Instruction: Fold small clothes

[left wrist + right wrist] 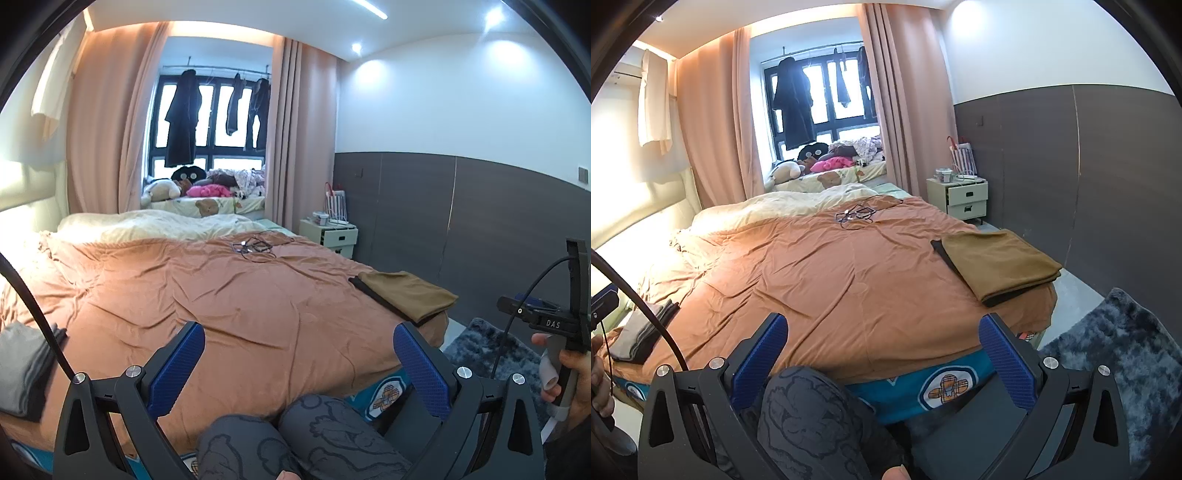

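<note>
The left gripper [299,365] has its jaws spread wide apart with nothing between them; its blue pads [184,365] hang above the near edge of the bed [229,295]. The right gripper [882,358] is likewise spread wide and holds nothing, and it also sits over the bed's near edge. Below both grippers are the person's knees [295,439] in dark patterned trousers, pressed up to the bed's front. In the left wrist view the person's right hand [565,380] grips the handle of the other tool, off the bed's right side.

The bed is covered by a wrinkled orange blanket [820,266]. On the bed's near right corner lies a folded stack of clothes [997,262], a mustard-brown piece on top of a black one, its edges squared. On the bed's near left corner sits a second folded pile [26,369], grey over dark pieces, partly crossed by a black cable [33,299] from the rig. The middle of the bed between the two piles holds only the blanket.

Toward the far end of the bed, a tangle of thin black wires [855,214] rests on the blanket, and beyond it a cream quilt [768,206] is bunched. Past the bed's far right corner stands a pale nightstand [964,195] with two drawers. On the floor off the bed's near right corner lies a shaggy grey-blue rug [1115,365]. Behind the bed's head, stuffed toys [790,170] crowd a window ledge, and dark clothes [792,103] hang in front of the window between pink curtains [716,122].
</note>
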A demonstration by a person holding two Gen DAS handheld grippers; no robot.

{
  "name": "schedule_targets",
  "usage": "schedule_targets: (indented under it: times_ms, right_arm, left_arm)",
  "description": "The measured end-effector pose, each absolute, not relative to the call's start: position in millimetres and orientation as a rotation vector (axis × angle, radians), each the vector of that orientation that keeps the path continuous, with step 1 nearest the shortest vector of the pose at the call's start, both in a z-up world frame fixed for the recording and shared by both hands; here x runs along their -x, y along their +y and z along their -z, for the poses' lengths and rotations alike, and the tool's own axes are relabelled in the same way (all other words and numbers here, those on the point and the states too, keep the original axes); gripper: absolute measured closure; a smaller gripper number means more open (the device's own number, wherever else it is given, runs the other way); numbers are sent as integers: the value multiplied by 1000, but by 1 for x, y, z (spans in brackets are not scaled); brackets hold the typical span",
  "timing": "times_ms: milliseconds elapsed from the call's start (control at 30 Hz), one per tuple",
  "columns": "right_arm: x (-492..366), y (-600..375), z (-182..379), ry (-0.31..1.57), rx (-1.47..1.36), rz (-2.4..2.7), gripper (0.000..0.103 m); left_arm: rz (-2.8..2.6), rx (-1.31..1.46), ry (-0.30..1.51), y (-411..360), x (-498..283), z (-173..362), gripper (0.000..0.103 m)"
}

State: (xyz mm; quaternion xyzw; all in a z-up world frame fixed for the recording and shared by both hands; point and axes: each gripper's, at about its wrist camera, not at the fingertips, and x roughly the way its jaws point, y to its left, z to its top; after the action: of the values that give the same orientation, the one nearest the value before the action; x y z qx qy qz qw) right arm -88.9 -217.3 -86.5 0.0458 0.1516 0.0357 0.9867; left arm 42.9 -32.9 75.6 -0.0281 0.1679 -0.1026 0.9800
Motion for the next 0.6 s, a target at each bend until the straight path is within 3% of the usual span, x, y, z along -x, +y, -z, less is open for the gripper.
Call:
schedule_targets:
  times_ms: [600]
  right_arm:
    - [101,-202,98,324,-85,-83,0]
  left_arm:
    - [193,69,362,-36,-28,-61,0]
